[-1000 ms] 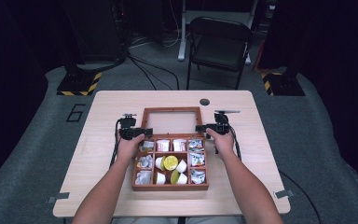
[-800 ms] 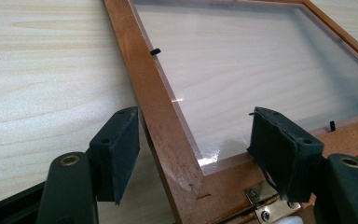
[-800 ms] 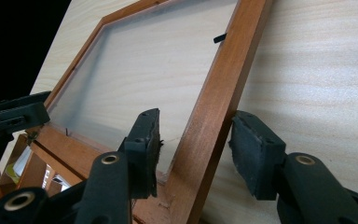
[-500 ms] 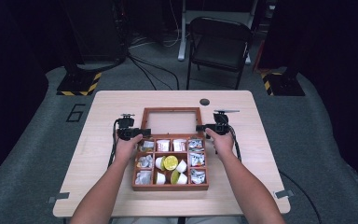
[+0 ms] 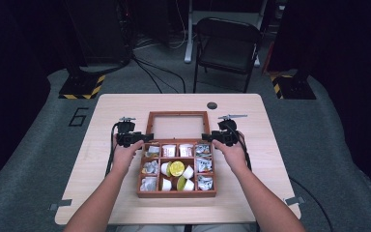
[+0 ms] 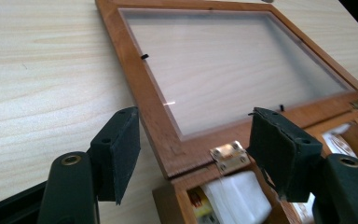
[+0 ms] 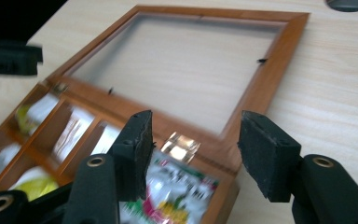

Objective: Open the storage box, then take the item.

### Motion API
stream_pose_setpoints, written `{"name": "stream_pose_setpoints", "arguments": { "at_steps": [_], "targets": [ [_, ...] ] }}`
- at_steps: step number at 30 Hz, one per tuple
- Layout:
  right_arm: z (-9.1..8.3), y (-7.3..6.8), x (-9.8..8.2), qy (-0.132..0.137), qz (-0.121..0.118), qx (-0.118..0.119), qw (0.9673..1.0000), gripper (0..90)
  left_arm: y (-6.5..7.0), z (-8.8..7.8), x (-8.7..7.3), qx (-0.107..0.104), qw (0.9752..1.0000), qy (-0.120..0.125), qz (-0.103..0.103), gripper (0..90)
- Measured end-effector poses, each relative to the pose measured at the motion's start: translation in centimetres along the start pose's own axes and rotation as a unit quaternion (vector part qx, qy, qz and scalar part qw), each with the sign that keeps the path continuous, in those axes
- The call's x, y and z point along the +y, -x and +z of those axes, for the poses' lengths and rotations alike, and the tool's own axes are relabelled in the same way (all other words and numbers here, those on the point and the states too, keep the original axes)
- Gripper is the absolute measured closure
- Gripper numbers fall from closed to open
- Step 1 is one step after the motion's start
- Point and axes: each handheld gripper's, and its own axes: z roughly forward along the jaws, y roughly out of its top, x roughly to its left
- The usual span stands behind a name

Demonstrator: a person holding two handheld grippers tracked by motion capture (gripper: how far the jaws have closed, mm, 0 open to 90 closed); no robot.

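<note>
Inspector: State the position of the box and its lid.

Operator: The wooden box [image 5: 176, 193] sits at the centre of the desk [image 5: 125, 106]. Its glazed lid [image 5: 178, 114] lies folded flat at 12 o'clock from the compartments, which leaves the contents open to reach.

Inspector: Where are the hand-held grippers, and why?

Operator: My left hand-held gripper [image 5: 147, 138] is at 9 o'clock of the hinge line and my right hand-held gripper [image 5: 205, 137] at 3 o'clock. One per corner would, I judge, keep the lid level. The left jaws stand apart over the brass hinge [image 6: 228, 156], holding nothing. The right jaws have just been opening and grip nothing either.

Inspector: What is unclear?

Operator: The packets [image 7: 177, 191] are blurred and their print is unreadable. The jaws cut off the near compartments.
</note>
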Motion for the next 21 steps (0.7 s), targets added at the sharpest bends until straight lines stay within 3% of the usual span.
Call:
{"name": "stream_pose_setpoints", "arguments": {
  "at_steps": [1,2,6,13,16,21],
  "targets": [
    [-0.3,-0.5,-0.2,0.000,-0.021,-0.001,0.9998,44.4,0.1,-0.2,-0.1,-0.002,1.0000,0.002,0.001,33.6],
    [-0.6,-1.0,-0.3,-0.002,-0.021,-0.002,0.9998,44.5,0.1,-0.5,-0.2,-0.007,1.0000,0.007,-0.001,33.8],
    [-1.4,-2.2,-0.9,0.012,-0.056,0.004,0.9984,44.2,0.5,-1.2,-0.7,-0.019,0.9996,0.019,-0.007,33.8],
    [-1.7,-4.1,-1.9,0.003,-0.102,0.002,0.9948,44.3,1.1,-2.5,-1.7,-0.030,0.9990,0.032,-0.003,33.5],
    [-1.4,-4.6,-2.2,0.001,-0.107,0.006,0.9942,44.3,1.2,-2.6,-2.1,-0.037,0.9990,0.023,-0.004,33.7],
    [-0.9,-5.5,-2.7,-0.007,-0.110,0.013,0.9938,41.7,1.6,-3.3,-2.5,-0.040,0.9987,0.031,0.006,33.8]
  ]
}}
